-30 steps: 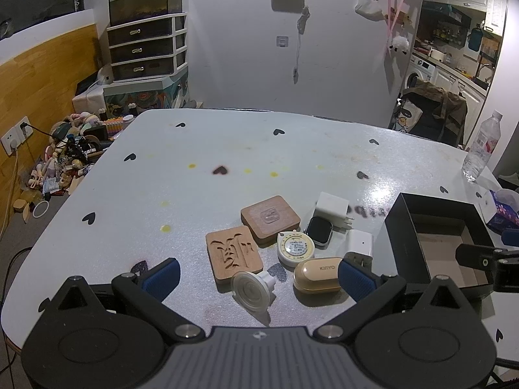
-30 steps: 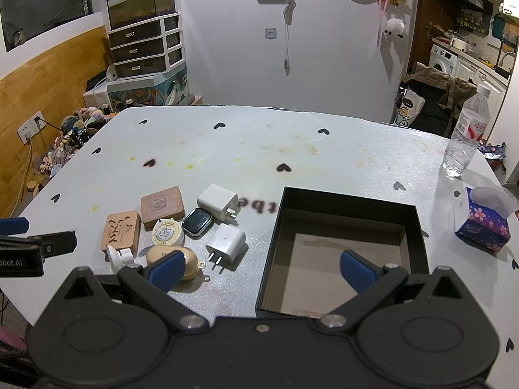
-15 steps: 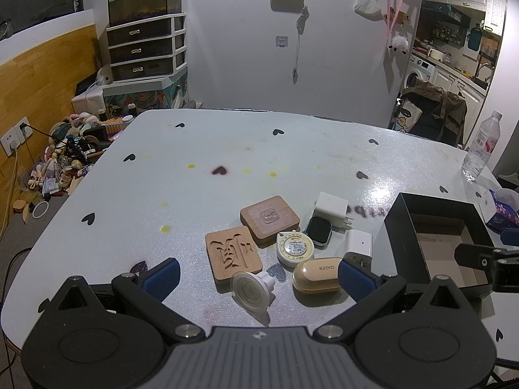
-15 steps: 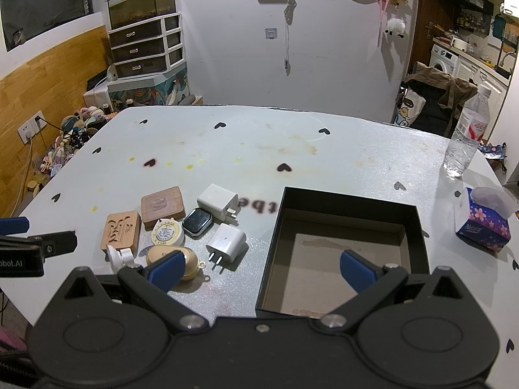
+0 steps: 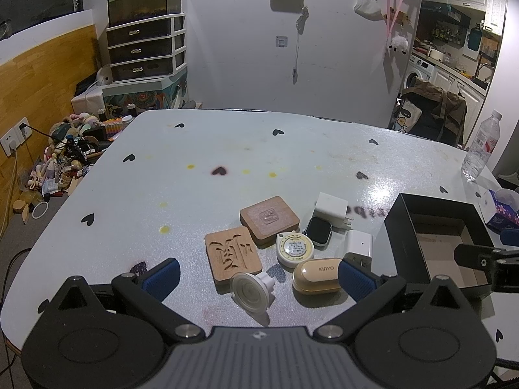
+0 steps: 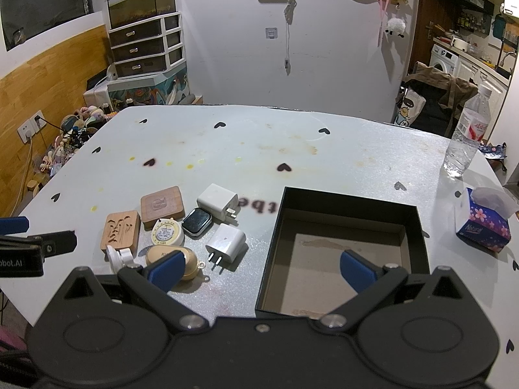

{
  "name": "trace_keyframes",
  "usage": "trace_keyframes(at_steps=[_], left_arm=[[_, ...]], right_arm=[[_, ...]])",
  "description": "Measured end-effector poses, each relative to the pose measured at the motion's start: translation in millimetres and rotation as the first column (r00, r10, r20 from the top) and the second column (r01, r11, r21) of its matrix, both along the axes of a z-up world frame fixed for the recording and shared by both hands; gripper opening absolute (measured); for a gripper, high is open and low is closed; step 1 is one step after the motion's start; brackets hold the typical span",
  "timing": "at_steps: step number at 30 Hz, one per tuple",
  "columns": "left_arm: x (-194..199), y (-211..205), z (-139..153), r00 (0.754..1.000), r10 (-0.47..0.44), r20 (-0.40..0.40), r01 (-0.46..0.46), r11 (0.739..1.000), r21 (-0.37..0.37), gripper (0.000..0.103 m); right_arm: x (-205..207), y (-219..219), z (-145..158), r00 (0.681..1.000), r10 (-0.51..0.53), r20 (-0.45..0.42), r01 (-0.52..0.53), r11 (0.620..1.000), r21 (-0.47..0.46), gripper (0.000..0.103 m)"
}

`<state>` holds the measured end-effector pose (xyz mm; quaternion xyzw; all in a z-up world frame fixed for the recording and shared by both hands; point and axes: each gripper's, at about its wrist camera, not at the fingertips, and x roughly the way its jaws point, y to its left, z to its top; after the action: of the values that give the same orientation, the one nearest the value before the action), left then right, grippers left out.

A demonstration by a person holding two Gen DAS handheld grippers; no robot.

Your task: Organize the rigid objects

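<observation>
While both grippers hover low over the near edge of the table (image 5: 227,149), neither touches anything. On the left gripper (image 5: 258,278) the jaws are spread wide, its blue pads (image 5: 161,277) framing the cluster of small things lying in front of it; the right gripper (image 6: 261,269) is spread just as wide, one pad over the tan case (image 6: 188,261) and the other over the black box (image 6: 343,201). That box sits open and bare inside, to the right of the cluster and apart from it. In the cluster, a carved wooden block (image 5: 232,254) lies beside a darker wooden block (image 5: 269,218), the two nearly touching at a corner. A round tape measure (image 5: 295,248) sits between the dark block and the case, with a smartwatch (image 5: 318,230) just to its right. One white charger (image 5: 331,209) lies behind the watch, and a second charger (image 6: 226,238) lies in front of it, prongs toward the near edge. Closest to the left gripper, a white suction cup (image 5: 251,290) lies on its side against the carved block's near edge. Far right, a water bottle (image 6: 465,133) stands upright, well apart from a tissue pack (image 6: 485,220) nearer the box.
</observation>
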<state>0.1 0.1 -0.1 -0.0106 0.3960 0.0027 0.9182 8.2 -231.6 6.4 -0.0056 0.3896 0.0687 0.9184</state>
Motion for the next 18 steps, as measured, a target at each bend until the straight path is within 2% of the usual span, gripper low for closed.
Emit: trace_keyframes(at_steps=[18], left_arm=[[-0.1,0.0,0.1,1.0,0.0,0.0,0.0,1.0,0.0,0.102]], right_arm=[[1.7,-0.7,-0.5,1.0,0.0,-0.001,0.0,1.0,0.0,0.103]])
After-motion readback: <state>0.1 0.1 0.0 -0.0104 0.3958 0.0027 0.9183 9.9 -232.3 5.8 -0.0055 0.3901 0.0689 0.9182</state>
